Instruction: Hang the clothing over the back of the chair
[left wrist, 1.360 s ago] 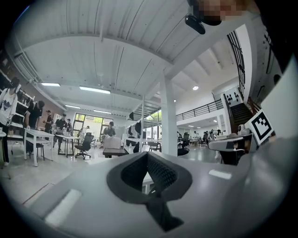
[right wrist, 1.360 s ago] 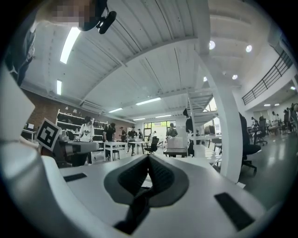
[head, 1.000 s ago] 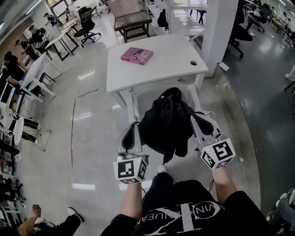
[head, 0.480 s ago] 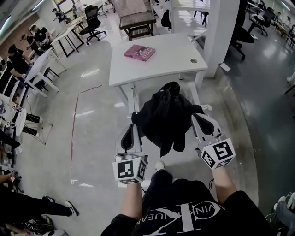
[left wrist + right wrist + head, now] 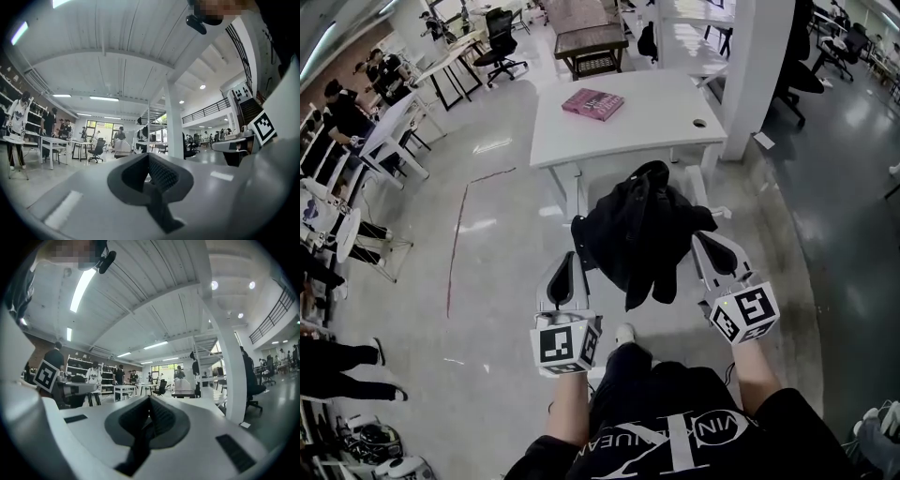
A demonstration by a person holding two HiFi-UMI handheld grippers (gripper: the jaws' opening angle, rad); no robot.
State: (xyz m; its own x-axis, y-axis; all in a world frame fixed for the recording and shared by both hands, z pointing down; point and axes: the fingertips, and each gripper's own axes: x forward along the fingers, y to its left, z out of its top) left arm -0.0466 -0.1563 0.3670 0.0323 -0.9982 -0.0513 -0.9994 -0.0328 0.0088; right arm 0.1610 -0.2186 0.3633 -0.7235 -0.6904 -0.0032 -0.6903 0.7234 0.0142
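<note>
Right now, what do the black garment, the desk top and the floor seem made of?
The black garment looks like soft matte fabric: it folds and sags; which cloth is unclear. The desk top is a smooth white board, probably laminate, faintly glossy. The floor is a hard polished surface, perhaps sealed concrete, mirroring ceiling lights.

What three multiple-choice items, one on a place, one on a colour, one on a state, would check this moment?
1. The pink book lies: A on the white desk; B on the floor; C under the desk.
2. The clothing is: A red; B black; C white.
3. The left claw and right claw are: A shut, empty; B wide open; C shut on the book.
1 A: it rests on the desk top. 2 B: the fabric is black. 3 A: each gripper view shows pads together, nothing between.
</note>
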